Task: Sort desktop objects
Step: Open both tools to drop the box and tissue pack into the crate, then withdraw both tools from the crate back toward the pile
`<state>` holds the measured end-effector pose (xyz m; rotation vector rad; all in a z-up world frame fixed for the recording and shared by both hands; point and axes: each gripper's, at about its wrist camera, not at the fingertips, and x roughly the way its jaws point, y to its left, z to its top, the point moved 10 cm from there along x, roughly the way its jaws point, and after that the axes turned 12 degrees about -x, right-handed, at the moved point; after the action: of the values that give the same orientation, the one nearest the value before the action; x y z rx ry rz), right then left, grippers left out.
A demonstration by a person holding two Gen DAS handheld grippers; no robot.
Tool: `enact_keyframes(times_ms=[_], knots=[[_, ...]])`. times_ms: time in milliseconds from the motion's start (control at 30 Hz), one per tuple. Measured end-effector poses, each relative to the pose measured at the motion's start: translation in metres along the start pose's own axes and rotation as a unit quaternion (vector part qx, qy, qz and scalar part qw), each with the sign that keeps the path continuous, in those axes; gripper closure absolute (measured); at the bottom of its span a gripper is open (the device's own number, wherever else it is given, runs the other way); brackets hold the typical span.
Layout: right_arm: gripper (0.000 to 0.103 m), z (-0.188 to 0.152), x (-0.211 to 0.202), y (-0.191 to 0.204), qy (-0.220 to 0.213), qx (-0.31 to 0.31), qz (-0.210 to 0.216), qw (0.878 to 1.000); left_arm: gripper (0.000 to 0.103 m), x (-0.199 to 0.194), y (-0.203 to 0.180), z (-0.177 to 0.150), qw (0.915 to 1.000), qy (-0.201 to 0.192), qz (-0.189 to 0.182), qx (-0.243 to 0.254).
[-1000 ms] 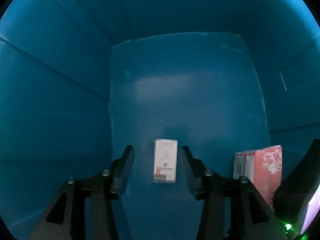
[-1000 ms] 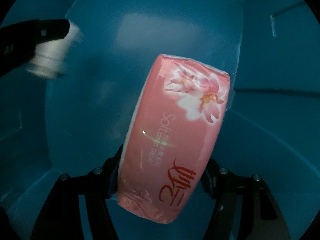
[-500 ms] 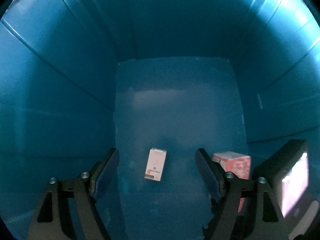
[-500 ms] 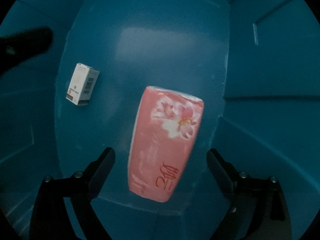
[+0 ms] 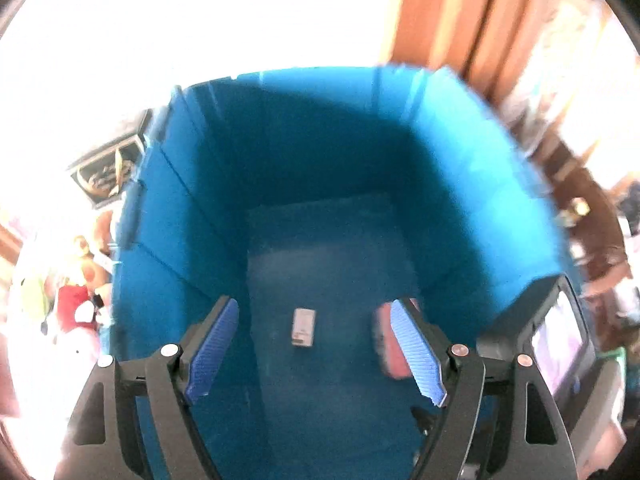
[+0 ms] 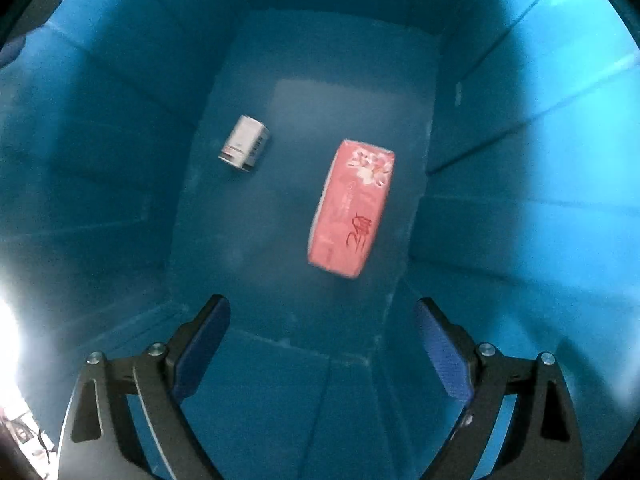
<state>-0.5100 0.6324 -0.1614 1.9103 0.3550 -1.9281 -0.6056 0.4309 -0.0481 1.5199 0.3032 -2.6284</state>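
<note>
Both hand-held grippers hang released above a deep blue bin (image 6: pixel 520 128), and nothing sits between either pair of pads. Seen from the right wrist, the right hand-held gripper (image 6: pixel 322 350) points down into the bin with its jaws spread wide; the pink tissue pack (image 6: pixel 352 208) lies flat on the bin floor well below and ahead of it, nearer the right wall, its flowered end toward the far wall. A small white box (image 6: pixel 245 143) lies on the floor apart from the pack, toward the left wall and nearer the far end.

From the left wrist, the left hand-held gripper (image 5: pixel 316 354) is above the bin's rim, jaws apart, tilted down toward the floor. The white box (image 5: pixel 303 327) shows far below in the gap between its fingers, touching neither. The tissue pack (image 5: pixel 384 340) is partly hidden behind the right finger. The right hand-held gripper's dark body (image 5: pixel 536 344) stands just beside it at the near right wall. Surroundings beyond the rim are overexposed and blurred.
</note>
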Motion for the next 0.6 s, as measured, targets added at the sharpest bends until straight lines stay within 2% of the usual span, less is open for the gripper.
enact_keyframes(times_ms=[100,267,367,500,600], knots=[[0.009,-0.007,-0.032,0.009,-0.047,0.009,-0.01,0.999,0.019,-0.049,0.003,-0.014,0.9986,-0.034,-0.015,0.038],[0.009,-0.036,-0.056,0.054,-0.105,0.059,-0.03,0.992,0.019,-0.095,0.02,-0.047,0.9946,-0.064,-0.032,0.074],[0.009,-0.061,-0.072,0.068,-0.12,0.082,-0.035,0.989,0.019,-0.11,0.026,-0.069,0.9918,-0.069,-0.051,0.094],[0.009,-0.089,-0.082,0.087,-0.135,0.098,-0.043,0.985,0.019,-0.118,0.035,-0.092,0.9917,-0.063,-0.065,0.092],[0.009,-0.1,-0.087,0.098,-0.145,0.091,-0.047,0.984,0.019,-0.131,0.042,-0.108,0.9918,-0.072,-0.059,0.088]])
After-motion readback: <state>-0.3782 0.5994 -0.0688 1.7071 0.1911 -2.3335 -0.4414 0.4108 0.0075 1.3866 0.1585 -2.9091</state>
